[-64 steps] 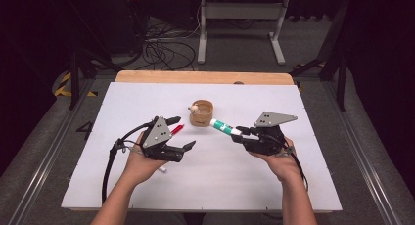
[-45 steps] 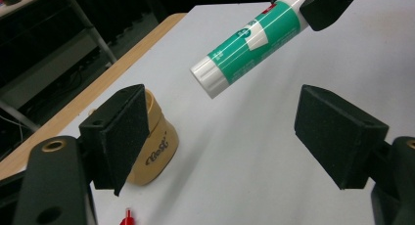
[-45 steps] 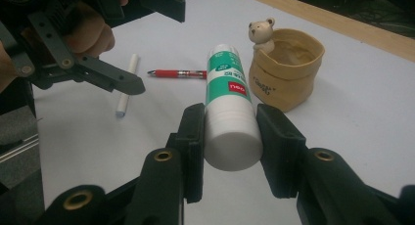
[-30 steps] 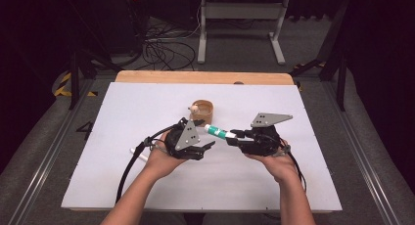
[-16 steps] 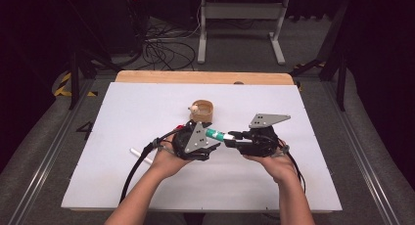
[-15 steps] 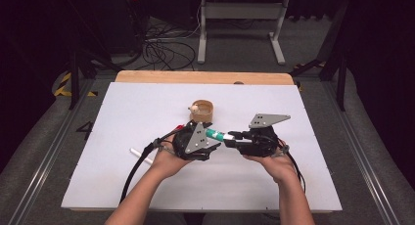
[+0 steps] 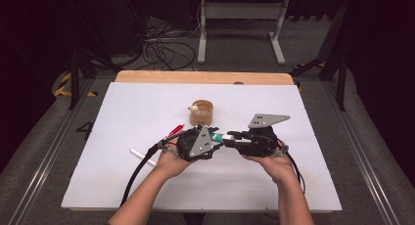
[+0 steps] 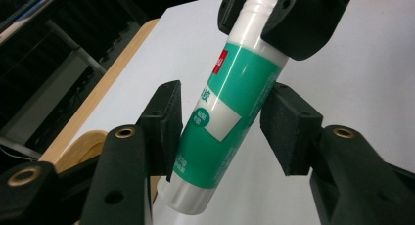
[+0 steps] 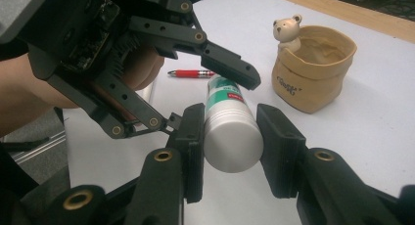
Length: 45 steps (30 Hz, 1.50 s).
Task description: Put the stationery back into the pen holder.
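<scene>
A green and white glue stick (image 7: 223,136) hangs level above the white table (image 7: 122,112), between both grippers. My right gripper (image 7: 232,137) is shut on its white end (image 9: 230,142). My left gripper (image 7: 214,141) comes from the opposite side, and its pads touch the green body (image 8: 230,102) on both sides. In the left gripper view, my own gripper (image 8: 222,124) holds the lower part of the stick, and the right gripper's jaws clamp the white part above. In the right gripper view, my own gripper (image 9: 230,132) holds the stick end-on.
A tan fabric cup with a small bear figure (image 7: 201,112) stands just behind the grippers (image 9: 313,73). A red pen (image 7: 175,130) lies left of the cup (image 9: 191,74). A white pen (image 7: 141,156) lies under the left forearm. Cables trail off the table's front.
My left gripper has swung right from the left-centre of the table to the glue stick and closed around its green end. The right gripper has held its place.
</scene>
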Each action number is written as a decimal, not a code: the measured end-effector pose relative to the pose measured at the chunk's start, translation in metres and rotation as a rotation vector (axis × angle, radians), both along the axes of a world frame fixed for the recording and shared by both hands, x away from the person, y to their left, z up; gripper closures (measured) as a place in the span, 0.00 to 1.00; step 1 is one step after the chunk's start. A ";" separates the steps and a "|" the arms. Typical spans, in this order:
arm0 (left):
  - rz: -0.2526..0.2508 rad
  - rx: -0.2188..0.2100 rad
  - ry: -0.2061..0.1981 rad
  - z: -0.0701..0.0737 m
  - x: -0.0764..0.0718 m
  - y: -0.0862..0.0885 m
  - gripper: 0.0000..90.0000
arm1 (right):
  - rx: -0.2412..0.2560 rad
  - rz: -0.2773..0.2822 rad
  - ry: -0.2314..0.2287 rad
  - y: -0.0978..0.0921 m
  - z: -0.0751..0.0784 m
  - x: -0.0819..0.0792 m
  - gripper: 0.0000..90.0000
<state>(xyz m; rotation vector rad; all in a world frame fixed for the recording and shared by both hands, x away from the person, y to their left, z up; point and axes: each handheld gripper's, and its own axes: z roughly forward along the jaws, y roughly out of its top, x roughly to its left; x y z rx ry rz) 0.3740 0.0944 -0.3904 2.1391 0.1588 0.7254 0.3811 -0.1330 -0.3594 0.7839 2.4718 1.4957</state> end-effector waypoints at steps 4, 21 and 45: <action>-0.012 -0.002 0.014 -0.001 0.000 -0.001 0.63 | 0.007 -0.005 -0.004 0.000 0.000 0.000 0.73; -0.040 -0.070 0.114 -0.002 0.008 -0.003 0.73 | 0.074 -0.011 -0.081 0.000 -0.005 0.003 0.72; 0.007 -0.228 0.216 0.003 0.028 0.011 0.73 | 0.215 -0.111 -0.210 -0.032 -0.004 -0.003 0.49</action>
